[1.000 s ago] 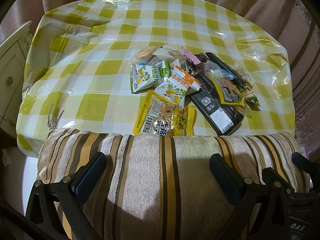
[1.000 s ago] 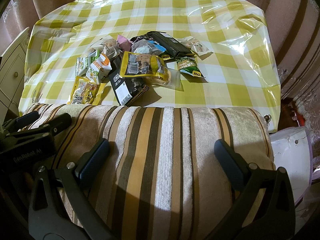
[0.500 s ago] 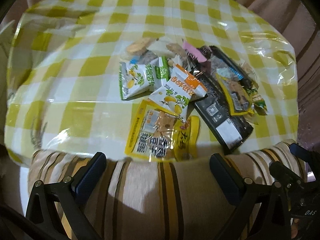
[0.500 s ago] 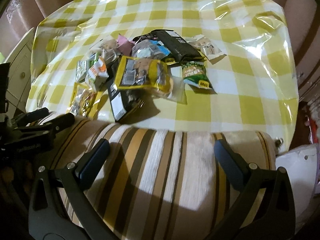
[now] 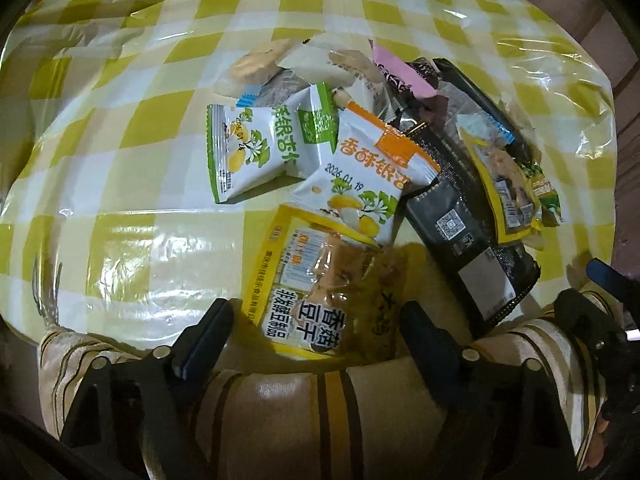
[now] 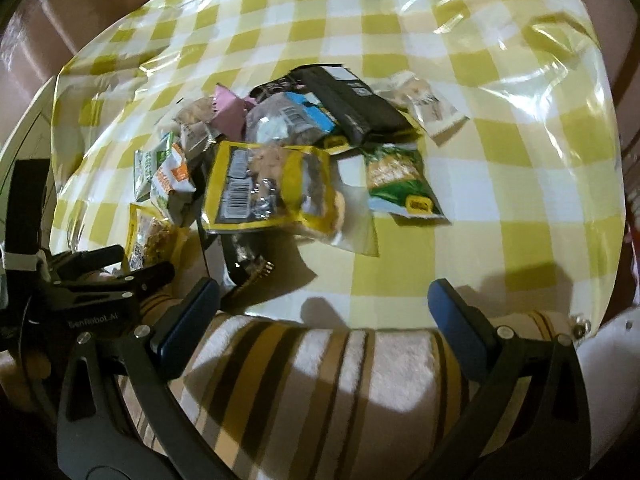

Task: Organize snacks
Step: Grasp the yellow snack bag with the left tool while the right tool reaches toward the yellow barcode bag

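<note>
A heap of snack packets lies on the yellow-checked table (image 5: 132, 216). Nearest my left gripper (image 5: 316, 332) is a yellow bean-curd packet (image 5: 304, 280), lying between the open fingers at the table's near edge. Behind it are a white-and-orange packet (image 5: 368, 168), a white-and-green packet (image 5: 244, 152) and a long black packet (image 5: 468, 236). My right gripper (image 6: 324, 316) is open and empty over the near edge, short of a yellow packet (image 6: 264, 184), a green packet (image 6: 400, 176) and the black packet (image 6: 352, 104). My left gripper also shows in the right wrist view (image 6: 132, 264).
A striped chair back (image 6: 320, 384) stands against the table's near edge below both grippers. Pink curtains (image 6: 100, 20) hang behind the table. A white cabinet edge (image 6: 20, 128) is at the left. Bare tablecloth (image 6: 500, 208) lies right of the heap.
Both grippers have moved forward over the chair back toward the heap. The left gripper now has the yellow bean-curd packet between its open fingers. The packets have not moved.
</note>
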`<state>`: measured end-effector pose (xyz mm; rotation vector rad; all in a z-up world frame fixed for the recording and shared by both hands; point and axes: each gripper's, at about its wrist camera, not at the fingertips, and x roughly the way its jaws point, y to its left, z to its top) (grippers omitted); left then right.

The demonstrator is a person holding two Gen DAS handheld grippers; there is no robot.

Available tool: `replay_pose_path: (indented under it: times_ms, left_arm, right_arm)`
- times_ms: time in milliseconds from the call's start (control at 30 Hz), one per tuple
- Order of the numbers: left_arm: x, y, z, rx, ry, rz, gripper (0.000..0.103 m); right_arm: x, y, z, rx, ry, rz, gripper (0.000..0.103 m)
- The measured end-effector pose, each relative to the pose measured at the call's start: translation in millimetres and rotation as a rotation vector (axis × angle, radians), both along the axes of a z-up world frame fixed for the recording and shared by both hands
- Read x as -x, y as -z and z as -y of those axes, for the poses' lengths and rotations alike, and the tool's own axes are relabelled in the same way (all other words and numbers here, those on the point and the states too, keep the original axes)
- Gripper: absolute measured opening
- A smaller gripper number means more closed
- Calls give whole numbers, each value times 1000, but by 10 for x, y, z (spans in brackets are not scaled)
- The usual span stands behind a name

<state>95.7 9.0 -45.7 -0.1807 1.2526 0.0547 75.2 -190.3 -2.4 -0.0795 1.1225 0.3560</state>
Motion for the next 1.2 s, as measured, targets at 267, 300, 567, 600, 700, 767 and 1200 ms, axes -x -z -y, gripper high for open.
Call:
replay_pose_path:
  times_ms: [267,300,567,600,700,767,1200]
  left_arm:
    - [32,-128,-29,85,30,37,52]
    - [40,-131,-61,111,24,42,50]
    - [148,-122,-255,221,4,71,21]
    - [152,-123,-298,241,2,72,20]
    - [179,-130,-334,288,22,78,5]
    - [197,-134,-339,311,39,95,5]
    - [250,-273,-387,477,80,191,0]
  right_arm:
    - [-79,-30,-195,34,-67,53,103]
    - [-91,-24,-216,38,-75,55,103]
    - [-167,-5,-436,71,-148,79,103]
    - [-176,2,-455,75,-154,78,103]
    - [-200,4,-496,82,-162,81,103]
    - [-224,14,-521,85,-166,81,103]
    - [-428,111,-536,59,-147,40,102]
